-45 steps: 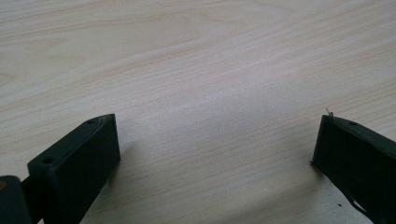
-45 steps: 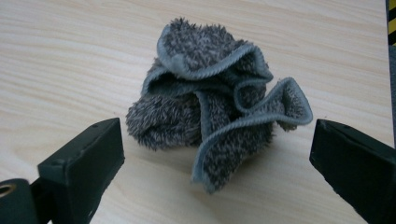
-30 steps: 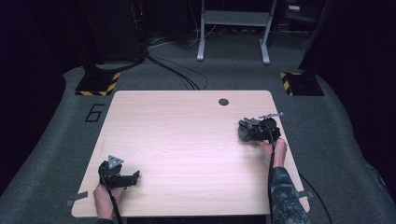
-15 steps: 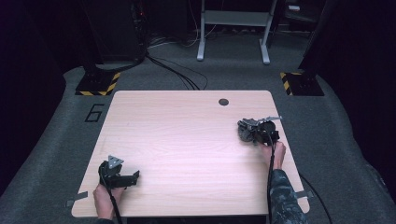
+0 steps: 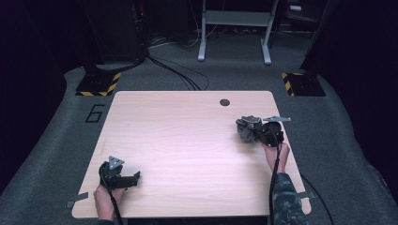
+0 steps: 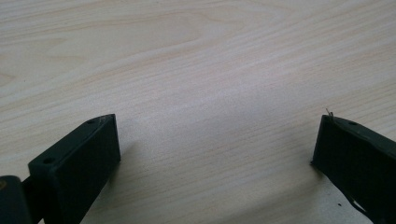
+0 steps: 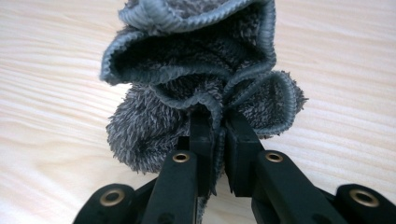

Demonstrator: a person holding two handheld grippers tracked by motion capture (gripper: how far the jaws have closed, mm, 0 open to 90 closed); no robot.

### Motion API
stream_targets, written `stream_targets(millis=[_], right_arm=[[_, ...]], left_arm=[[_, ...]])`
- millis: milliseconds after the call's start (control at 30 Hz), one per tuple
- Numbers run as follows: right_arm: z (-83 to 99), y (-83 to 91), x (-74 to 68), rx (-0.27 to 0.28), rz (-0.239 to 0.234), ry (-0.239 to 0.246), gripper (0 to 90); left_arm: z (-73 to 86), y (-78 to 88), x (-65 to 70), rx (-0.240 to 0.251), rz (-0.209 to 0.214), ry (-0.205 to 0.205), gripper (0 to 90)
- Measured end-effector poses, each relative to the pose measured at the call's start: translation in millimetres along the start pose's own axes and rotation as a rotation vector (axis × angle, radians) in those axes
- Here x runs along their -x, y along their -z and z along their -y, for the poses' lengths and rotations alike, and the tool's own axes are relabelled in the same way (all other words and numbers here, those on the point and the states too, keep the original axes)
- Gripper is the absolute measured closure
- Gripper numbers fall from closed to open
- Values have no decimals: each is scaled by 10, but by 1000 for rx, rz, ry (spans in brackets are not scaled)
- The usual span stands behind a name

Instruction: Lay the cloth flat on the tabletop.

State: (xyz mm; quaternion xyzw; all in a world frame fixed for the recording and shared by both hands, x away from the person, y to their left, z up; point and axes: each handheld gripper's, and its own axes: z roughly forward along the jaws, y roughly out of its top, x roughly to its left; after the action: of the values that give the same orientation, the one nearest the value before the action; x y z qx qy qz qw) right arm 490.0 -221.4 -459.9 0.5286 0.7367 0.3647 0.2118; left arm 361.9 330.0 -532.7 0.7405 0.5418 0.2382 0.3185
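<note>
A crumpled grey terry cloth (image 5: 246, 126) sits at the table's right side. My right gripper (image 5: 254, 131) points left into it. In the right gripper view the jaws have just been closing and now pinch a hemmed fold of the cloth (image 7: 201, 70) between the fingertips of the right gripper (image 7: 217, 122). The rest of the cloth bunches up above them. At the near left corner my left gripper (image 5: 136, 176) lies low over the wood and points right. In its own view the left gripper (image 6: 217, 135) stands open, with bare tabletop between the jaws.
The light wooden table (image 5: 187, 136) has a dark round hole (image 5: 225, 102) near its far edge. On the grey floor beyond are two yellow-and-black striped bases (image 5: 98, 84) (image 5: 300, 80), cables, and a metal stand (image 5: 234, 28).
The right gripper has closed on the cloth and shifted a little, taking the bunched cloth with it. The left gripper has stayed where it was.
</note>
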Motion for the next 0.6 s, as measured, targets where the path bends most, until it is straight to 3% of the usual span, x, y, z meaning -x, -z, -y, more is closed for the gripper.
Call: stream_targets(millis=[300,600], right_arm=[[-75,346,-267,47,-58,69,829],[-30,556,-662,55,-130,122,827]], left_arm=[[1,1,1,-1,0,1,3],[1,2,1,0,0,-1,4]])
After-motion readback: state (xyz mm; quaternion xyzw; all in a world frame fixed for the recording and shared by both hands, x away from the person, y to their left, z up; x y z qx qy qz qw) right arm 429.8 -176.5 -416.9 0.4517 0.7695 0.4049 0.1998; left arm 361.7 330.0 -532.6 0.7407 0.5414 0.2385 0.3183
